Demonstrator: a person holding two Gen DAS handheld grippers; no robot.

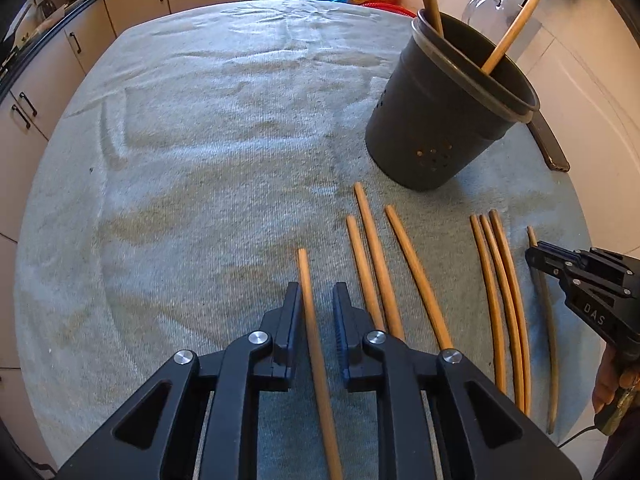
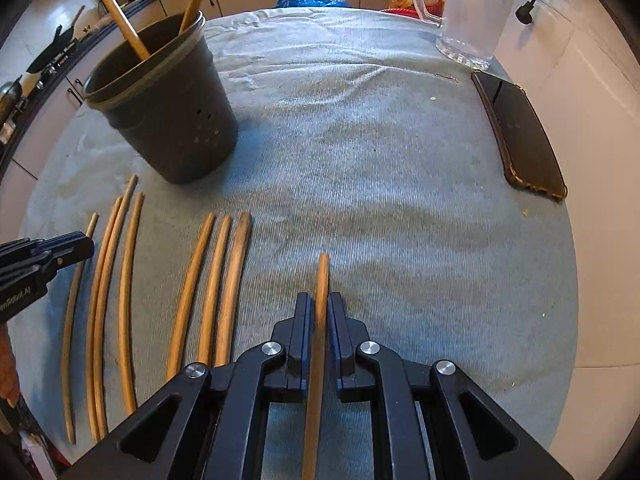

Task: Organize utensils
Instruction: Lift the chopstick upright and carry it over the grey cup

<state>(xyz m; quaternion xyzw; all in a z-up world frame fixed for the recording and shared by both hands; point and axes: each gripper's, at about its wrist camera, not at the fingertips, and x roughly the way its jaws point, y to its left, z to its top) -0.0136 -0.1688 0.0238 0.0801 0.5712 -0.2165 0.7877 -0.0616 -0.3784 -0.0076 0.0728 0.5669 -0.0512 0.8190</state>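
Holding a thin wooden chopstick [image 2: 319, 320] between its two black jaws, the right gripper [image 2: 319, 304] is clamped on this stick, which passes straight through the narrow gap and points ahead over the pale blue towel [image 2: 380, 160]. The left gripper [image 1: 317, 294] has its jaws a little apart: another wooden stick [image 1: 310, 320] lies between them, touching the left pad, while a gap shows at the right pad, so I judge it is not firmly gripped. Beside the grippers, more wooden sticks lie on the towel in two loose groups, three straight ones [image 1: 380, 264] and three curved ones [image 1: 502, 300]. Further away stands the dark grey perforated holder [image 1: 448, 108], upright, with two sticks already leaning inside. The step in hand seems to be carrying sticks to this holder. The next move would call for lifting the right stick, tilting it upright and lowering it into the holder's mouth without knocking the holder. A dark phone [image 2: 520, 136] and a glass mug [image 2: 472, 16] are well apart.
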